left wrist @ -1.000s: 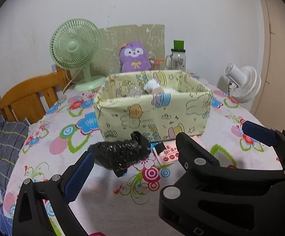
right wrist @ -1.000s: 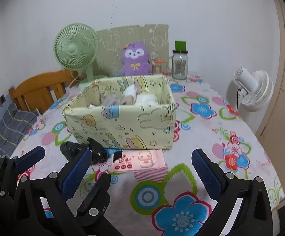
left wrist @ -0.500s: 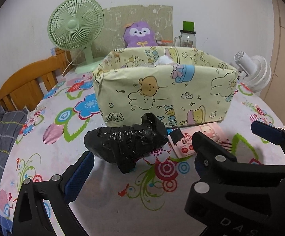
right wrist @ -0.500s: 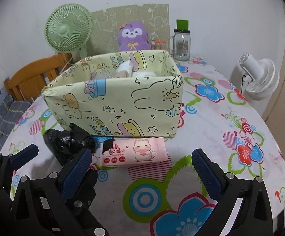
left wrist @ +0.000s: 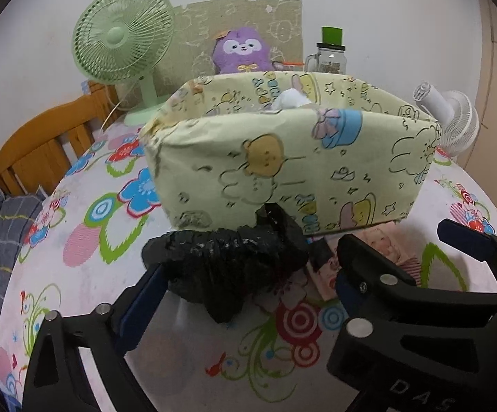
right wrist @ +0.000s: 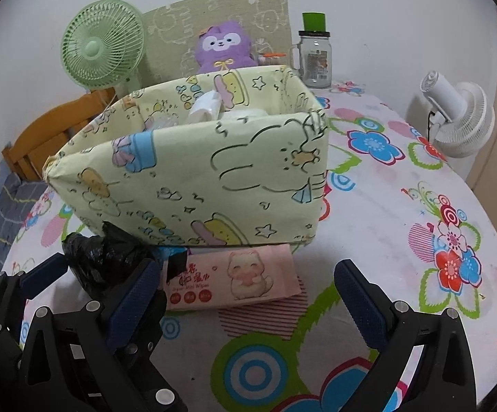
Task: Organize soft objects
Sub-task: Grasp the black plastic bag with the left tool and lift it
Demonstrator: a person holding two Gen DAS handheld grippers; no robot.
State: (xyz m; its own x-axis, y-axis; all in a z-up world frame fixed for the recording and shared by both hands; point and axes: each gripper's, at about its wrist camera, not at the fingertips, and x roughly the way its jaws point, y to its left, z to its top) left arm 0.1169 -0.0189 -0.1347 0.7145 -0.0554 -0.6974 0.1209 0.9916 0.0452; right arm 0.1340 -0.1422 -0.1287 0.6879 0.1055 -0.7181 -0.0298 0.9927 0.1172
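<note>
A crumpled black plastic bag (left wrist: pixel 227 267) lies on the flowered tablecloth in front of a yellow cartoon-print fabric bin (left wrist: pixel 300 171). My left gripper (left wrist: pixel 245 295) is open with the bag between its fingers. A pink wipes pack (right wrist: pixel 234 278) lies flat against the bin's front (right wrist: pixel 214 178). My right gripper (right wrist: pixel 245 295) is open, its fingers either side of the near edge of the pack. The black bag also shows at the left of the right wrist view (right wrist: pixel 104 257). White soft items (right wrist: pixel 210 106) sit inside the bin.
Behind the bin stand a green fan (left wrist: pixel 124 48), a purple plush toy (left wrist: pixel 241 51) and a glass jar with a green lid (left wrist: pixel 330 55). A white fan (right wrist: pixel 458 116) is at the table's right edge. A wooden chair (left wrist: pixel 38 151) is at the left.
Both grippers have moved forward and lower toward the bin. The left fingers now reach around the black bag; the right fingers have come up to the wipes pack.
</note>
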